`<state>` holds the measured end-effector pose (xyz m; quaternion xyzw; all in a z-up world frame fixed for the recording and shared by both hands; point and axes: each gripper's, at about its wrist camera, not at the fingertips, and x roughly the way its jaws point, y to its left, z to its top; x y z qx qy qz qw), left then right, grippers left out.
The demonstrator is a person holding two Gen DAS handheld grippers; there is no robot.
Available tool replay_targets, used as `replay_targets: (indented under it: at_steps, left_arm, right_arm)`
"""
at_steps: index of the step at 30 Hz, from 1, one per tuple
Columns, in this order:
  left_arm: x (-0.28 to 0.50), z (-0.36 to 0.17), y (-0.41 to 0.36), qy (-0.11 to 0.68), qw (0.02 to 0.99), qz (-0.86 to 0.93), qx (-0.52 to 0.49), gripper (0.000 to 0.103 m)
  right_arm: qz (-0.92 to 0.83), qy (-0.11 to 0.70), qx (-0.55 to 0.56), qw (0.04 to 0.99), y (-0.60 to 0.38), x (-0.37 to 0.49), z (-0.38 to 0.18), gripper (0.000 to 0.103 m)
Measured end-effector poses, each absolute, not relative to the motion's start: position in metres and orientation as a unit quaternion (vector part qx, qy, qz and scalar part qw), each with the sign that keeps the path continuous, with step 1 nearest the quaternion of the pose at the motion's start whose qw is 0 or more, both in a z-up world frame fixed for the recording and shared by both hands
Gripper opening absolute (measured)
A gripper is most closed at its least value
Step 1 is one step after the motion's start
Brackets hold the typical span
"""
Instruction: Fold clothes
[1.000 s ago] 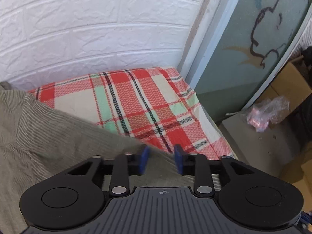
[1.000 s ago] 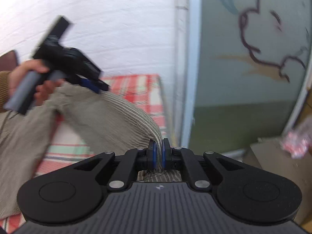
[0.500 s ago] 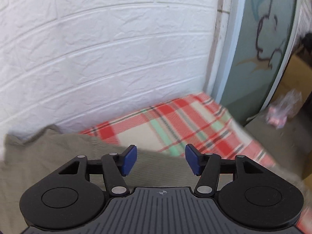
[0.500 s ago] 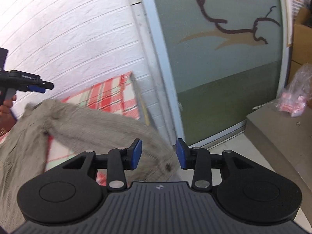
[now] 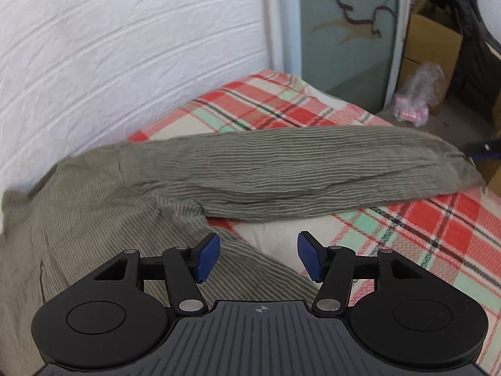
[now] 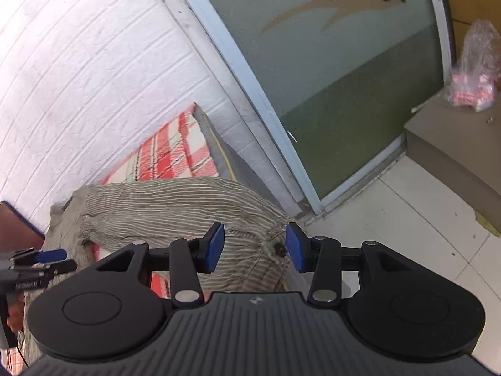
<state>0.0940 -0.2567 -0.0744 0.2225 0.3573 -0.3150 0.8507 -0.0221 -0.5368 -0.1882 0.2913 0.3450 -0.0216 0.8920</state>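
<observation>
Beneath both parted tools (image 5: 256, 258) (image 6: 255, 247), striped shirt (image 5: 281, 175), ungripped

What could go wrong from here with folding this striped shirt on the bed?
1. The sleeve lies stretched toward the edge of the plaid blanket, and in the right wrist view its cuff seems to hang over the side; it could slide off.
2. The right gripper has its jaws opening with nothing clamped, so the cuff is loose.
3. The left gripper is open above bunched cloth and may pinch the blanket too.
</observation>
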Motion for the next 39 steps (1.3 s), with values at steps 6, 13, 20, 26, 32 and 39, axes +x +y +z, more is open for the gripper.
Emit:
replay_targets:
  at_steps: [6, 13, 20, 26, 32, 39]
  left_arm:
    - [0.141, -0.052, -0.28, 0.283, 0.844, -0.303, 0.342, 0.076]
    - [0.221, -0.046, -0.313, 0.302, 0.795, -0.318, 0.42, 0.076]
    - [0.247, -0.081, -0.336, 0.316, 0.788, -0.317, 0.423, 0.078]
    - [0.247, -0.097, -0.335, 0.34, 0.76, -0.356, 0.424, 0.054]
    - [0.245, -0.1, -0.332, 0.348, 0.767, -0.368, 0.395, 0.0]
    - [0.248, -0.083, -0.333, 0.336, 0.797, -0.358, 0.352, 0.0]
  right_arm:
    - [-0.015, 0.348, 0.291, 0.891, -0.538, -0.026, -0.189, 0.05]
    - [0.011, 0.36, 0.279, 0.89, -0.533, -0.02, -0.191, 0.059]
    - [-0.005, 0.366, 0.275, 0.889, -0.541, -0.004, -0.192, 0.059]
    - [0.0, 0.374, 0.273, 0.886, -0.545, 0.005, -0.198, 0.053]
    - [0.008, 0.377, 0.219, 0.9, -0.531, 0.007, -0.192, 0.021]
    - [-0.002, 0.333, 0.19, 0.924, -0.527, 0.007, -0.163, 0.016]
